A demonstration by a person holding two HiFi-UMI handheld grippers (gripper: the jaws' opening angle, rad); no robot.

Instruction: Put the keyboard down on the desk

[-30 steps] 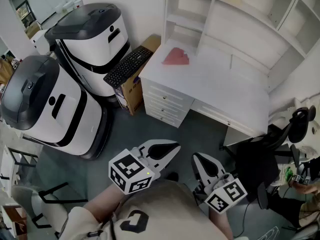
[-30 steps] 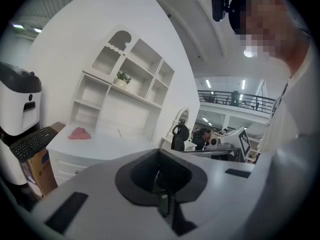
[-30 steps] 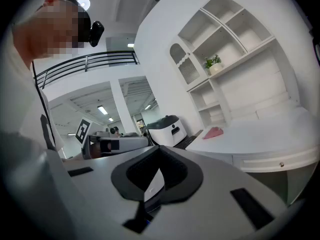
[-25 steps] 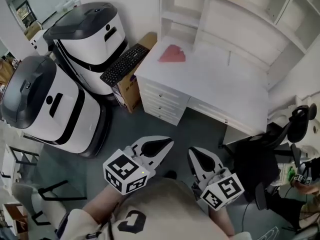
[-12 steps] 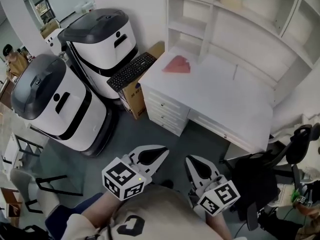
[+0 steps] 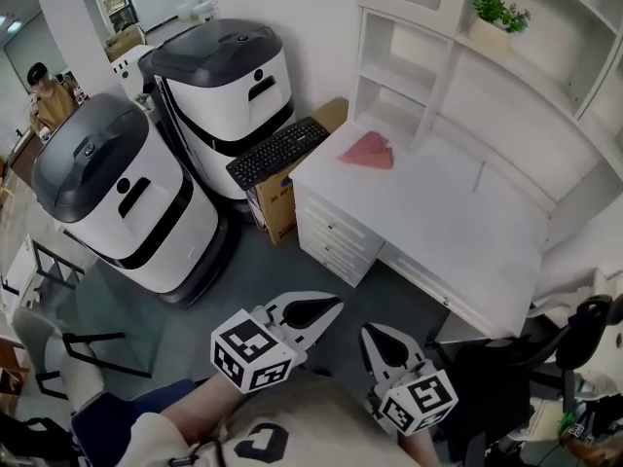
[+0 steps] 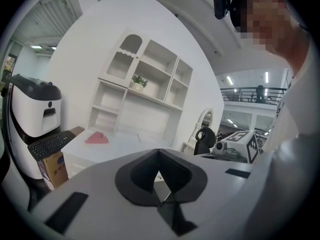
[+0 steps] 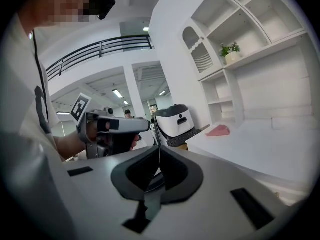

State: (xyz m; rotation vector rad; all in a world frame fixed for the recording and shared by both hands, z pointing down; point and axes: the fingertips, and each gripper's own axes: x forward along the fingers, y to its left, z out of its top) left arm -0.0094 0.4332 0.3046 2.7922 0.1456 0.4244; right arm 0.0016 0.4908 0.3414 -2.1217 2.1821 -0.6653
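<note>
The black keyboard lies on a cardboard box just beside the white bench, not yet picked up. The left claw and right claw, both closed and empty, hang well short of it. Reaching and opening likely come next. Since a second ago, the head view has swung and both claws have stayed closed.

You're standing in an office-like workspace: a white tabletop with drawers and a shelf unit (a potted plant sits on one shelf), a black keyboard lying on a cardboard box, a black office chair, two large white machines with dark lids, a railed gallery and ceiling strip lights.
</note>
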